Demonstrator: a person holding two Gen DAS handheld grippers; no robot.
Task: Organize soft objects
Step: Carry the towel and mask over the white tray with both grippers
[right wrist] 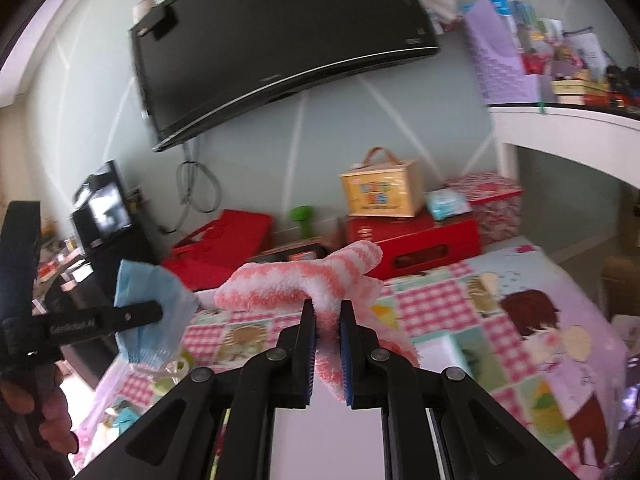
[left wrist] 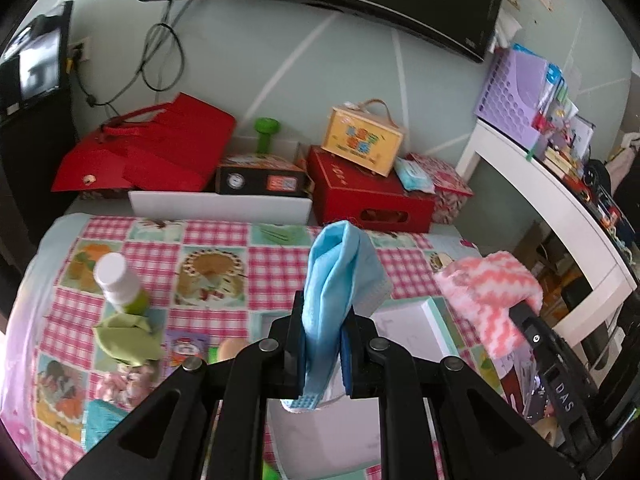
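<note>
My left gripper (left wrist: 323, 312) is shut on a light blue cloth (left wrist: 340, 264), which stands up between its jaws and hangs a little below them, above the checked tablecloth (left wrist: 216, 256). In the right wrist view the blue cloth (right wrist: 150, 296) and the left gripper (right wrist: 154, 312) show at the left. My right gripper (right wrist: 328, 310) is shut on a fluffy pink-and-white towel (right wrist: 296, 284), held above the table. The same towel (left wrist: 486, 288) appears at the right of the left wrist view. A white open box (left wrist: 412, 320) lies on the table under both grippers.
A white-capped green bottle (left wrist: 120, 284) and a crumpled green cloth (left wrist: 128, 340) sit at the table's left. Red boxes (left wrist: 368, 192), a red bag (left wrist: 152, 148) and a yellow case (left wrist: 362, 140) line the far wall. A white shelf (left wrist: 560, 208) stands at the right, a screen (right wrist: 276, 44) above.
</note>
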